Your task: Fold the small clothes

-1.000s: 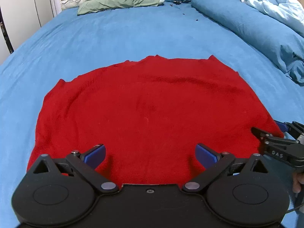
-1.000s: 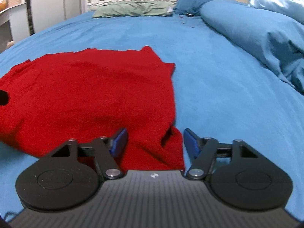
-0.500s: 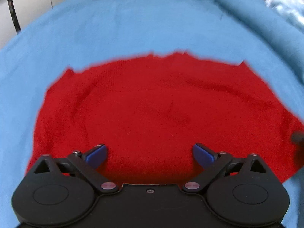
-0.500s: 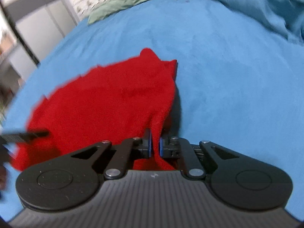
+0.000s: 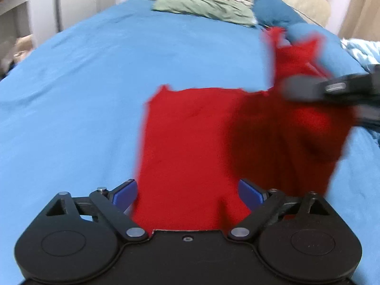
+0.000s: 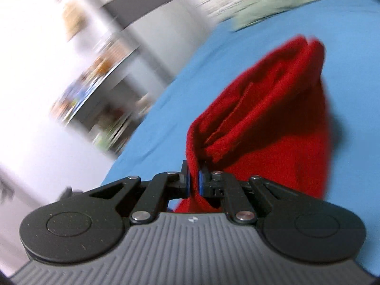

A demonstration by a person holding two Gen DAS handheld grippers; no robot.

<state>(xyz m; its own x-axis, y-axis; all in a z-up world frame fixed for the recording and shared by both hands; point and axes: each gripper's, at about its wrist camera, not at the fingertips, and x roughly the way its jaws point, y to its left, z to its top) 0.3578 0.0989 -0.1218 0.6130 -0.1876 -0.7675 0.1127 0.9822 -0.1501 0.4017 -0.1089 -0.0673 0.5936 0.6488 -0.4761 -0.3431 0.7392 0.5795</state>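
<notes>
The right gripper (image 6: 194,181) is clamped on an edge of the red sweater (image 5: 190,147), lifting that side up off the blue bed (image 5: 83,83). The rest of it lies flat on the bed between the wide-open fingers of the left gripper (image 5: 187,191).

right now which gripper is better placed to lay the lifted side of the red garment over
Right. The right gripper is shut on the red garment, holding that side up off the blue bed. The left gripper is open, gripping nothing.
</notes>
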